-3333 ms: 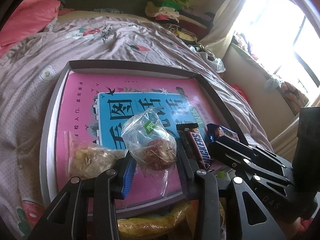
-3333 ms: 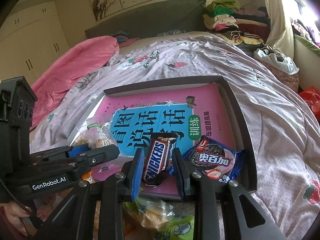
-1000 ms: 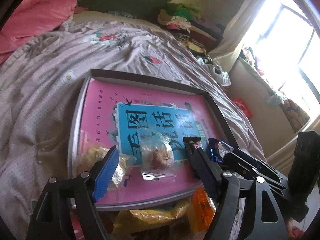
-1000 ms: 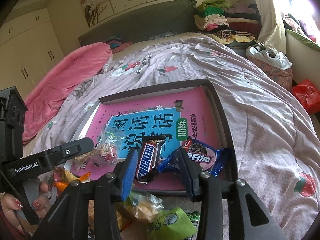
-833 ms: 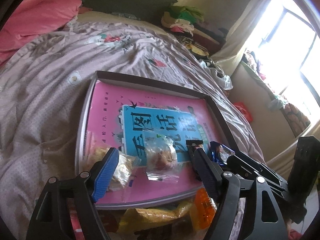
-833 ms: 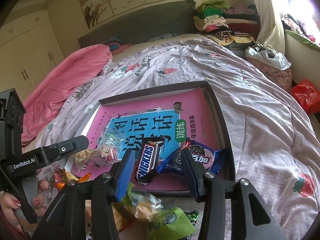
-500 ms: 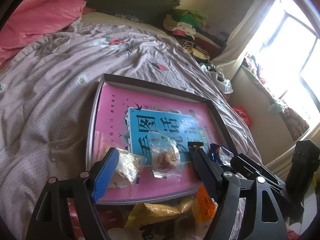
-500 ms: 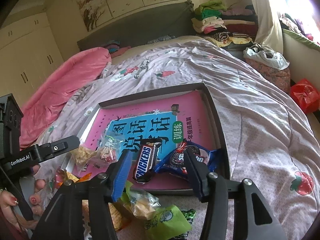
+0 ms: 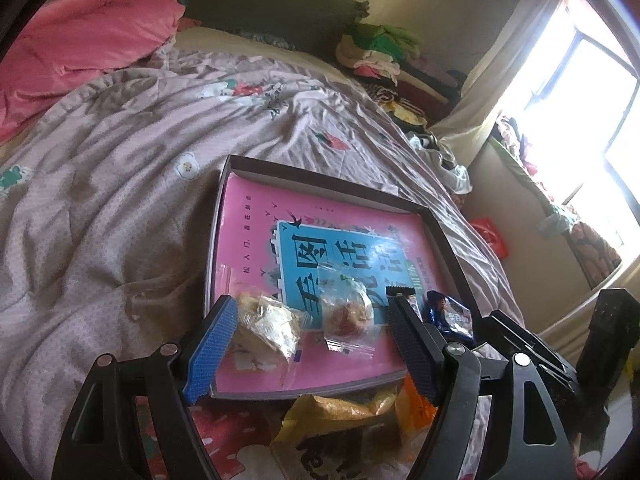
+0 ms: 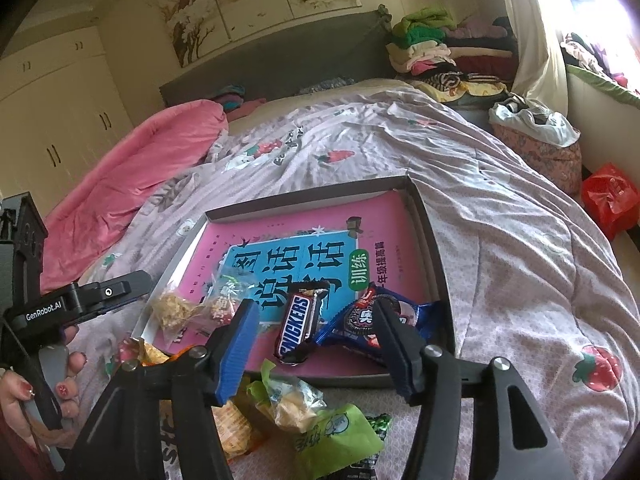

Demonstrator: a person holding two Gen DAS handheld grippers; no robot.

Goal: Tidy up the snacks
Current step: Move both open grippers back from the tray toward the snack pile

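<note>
Left wrist view: left tongs (image 9: 308,348) spread wide, nothing pinched. Two clear-wrapped pastries lying flat in the tray (image 9: 320,176) just ahead of the tips: the pale pastry (image 9: 266,326) right by the blue pad, the reddish pastry (image 9: 346,312) beside it, both on the pink book (image 9: 256,232) lining the tray. Looks like a drop-off finished, so this side is free for another pick. Yellow snack bag (image 9: 336,408) and an orange packet (image 9: 414,402) waiting on the bed below the tray's near edge.

Right wrist view: right tongs (image 10: 310,340) released too, jaws have just been opening, with the Snickers bar (image 10: 298,330) lying between them but not pressed by either pad. Oreo pack (image 10: 366,322) touching it on the right, partly behind the right finger. So four snacks lined up along the tray's near side.

Next move, at a guess: back off and go down for the loose pile on the bed — green packet (image 10: 336,438), clear bag of chips (image 10: 292,400). Crinkly, soft wrappers on a soft quilt, so a low approach and a pinch on the bag body rather than the flappy edge.
</note>
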